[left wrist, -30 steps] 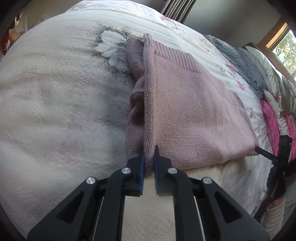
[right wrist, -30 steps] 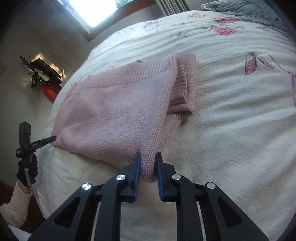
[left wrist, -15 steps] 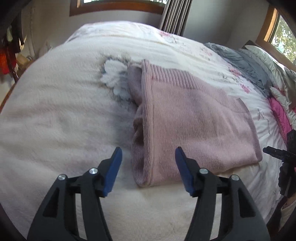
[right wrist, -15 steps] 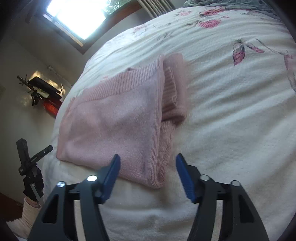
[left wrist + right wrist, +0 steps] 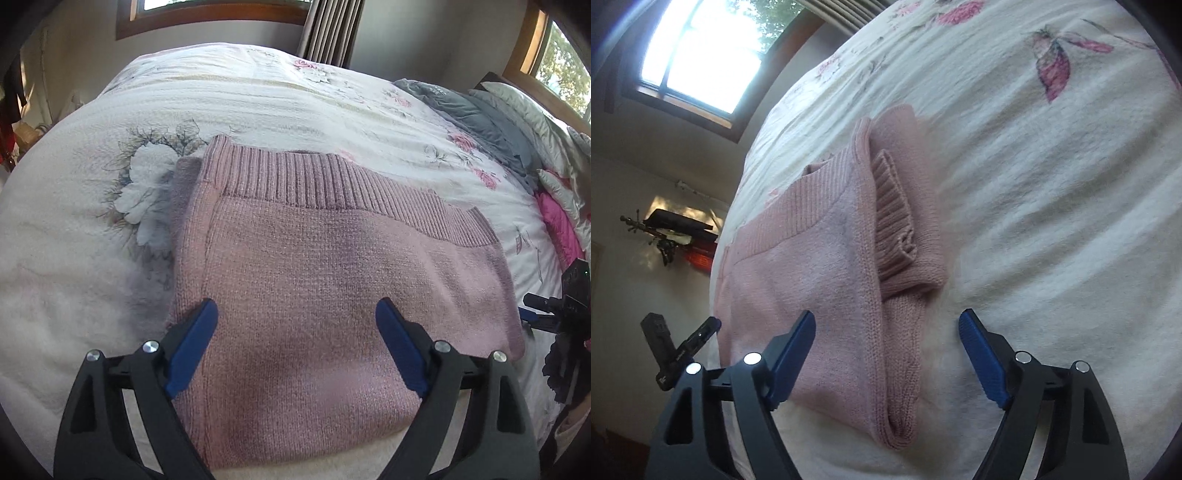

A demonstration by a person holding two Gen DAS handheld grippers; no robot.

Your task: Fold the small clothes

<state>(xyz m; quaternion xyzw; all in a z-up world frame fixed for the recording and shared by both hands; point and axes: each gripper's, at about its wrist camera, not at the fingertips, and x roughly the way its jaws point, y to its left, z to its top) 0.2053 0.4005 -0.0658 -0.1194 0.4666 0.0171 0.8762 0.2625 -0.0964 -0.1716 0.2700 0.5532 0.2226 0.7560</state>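
Left wrist view: pink sweater (image 5: 332, 295) folded flat on the bed (image 5: 74, 295), filling the centre and lower middle of the frame. Left gripper (image 5: 295, 347) hovering low over its near edge, jaws wide apart, gripping nothing. Probably parked there because the fold looks laid down and just wants a check or a smooth. Ribbed hem (image 5: 332, 184) running across the upper part of the sweater, tidy enough. Loads of bare bedspread at left and top; grey clothes (image 5: 480, 114) piled at upper right, well apart.

Right wrist view: same sweater (image 5: 812, 277) in the centre-left, folded edge pointing down toward the right gripper (image 5: 886, 354), jaws apart too, empty. Ribbed cuff (image 5: 897, 218) tucked into the fold, maybe poking out a bit, hard to say with the fisheye. Bed edge close at lower left, so less room there; open bedspread all over the right half. Other gripper (image 5: 683, 347) peeking in at far left.
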